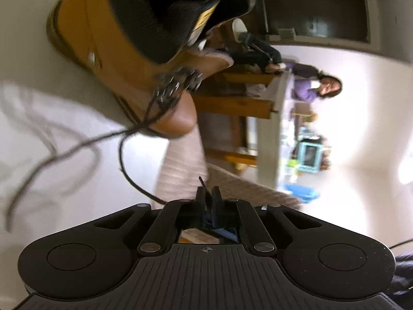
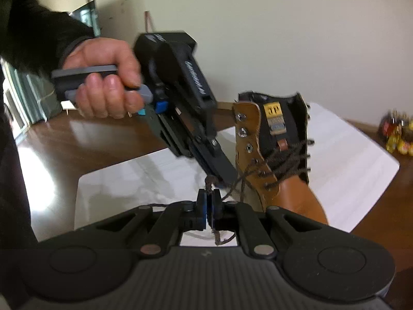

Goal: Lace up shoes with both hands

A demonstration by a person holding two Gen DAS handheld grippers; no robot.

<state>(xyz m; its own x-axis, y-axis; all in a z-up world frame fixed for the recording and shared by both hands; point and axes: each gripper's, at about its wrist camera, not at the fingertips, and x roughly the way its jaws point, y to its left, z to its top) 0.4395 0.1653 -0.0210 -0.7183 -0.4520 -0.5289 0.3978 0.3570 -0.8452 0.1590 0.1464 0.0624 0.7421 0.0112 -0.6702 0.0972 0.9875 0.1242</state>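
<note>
A tan leather boot [image 1: 103, 38] with a black collar stands on a white mat [image 2: 348, 155]; in the right wrist view the boot [image 2: 291, 196] faces me with its tongue open. A dark brown lace [image 2: 258, 170] crosses its lower eyelets and trails off toward both grippers. My left gripper [image 1: 209, 193] is shut, a short lace tip sticking out above its pads while the lace [image 1: 124, 155] loops back to the boot. My right gripper [image 2: 209, 196] is shut on another stretch of lace, whose frayed end hangs below the pads. The left gripper [image 2: 223, 177], held by a hand [image 2: 103, 87], points down just beyond it.
The mat lies on a glossy brown wooden table [image 2: 90, 142]. Small red and yellow objects [image 2: 397, 134] sit at the table's far right. A person in purple [image 1: 307, 87] sits in the background beside wooden furniture [image 1: 232, 103] and a ribbed beige cloth [image 1: 185, 170].
</note>
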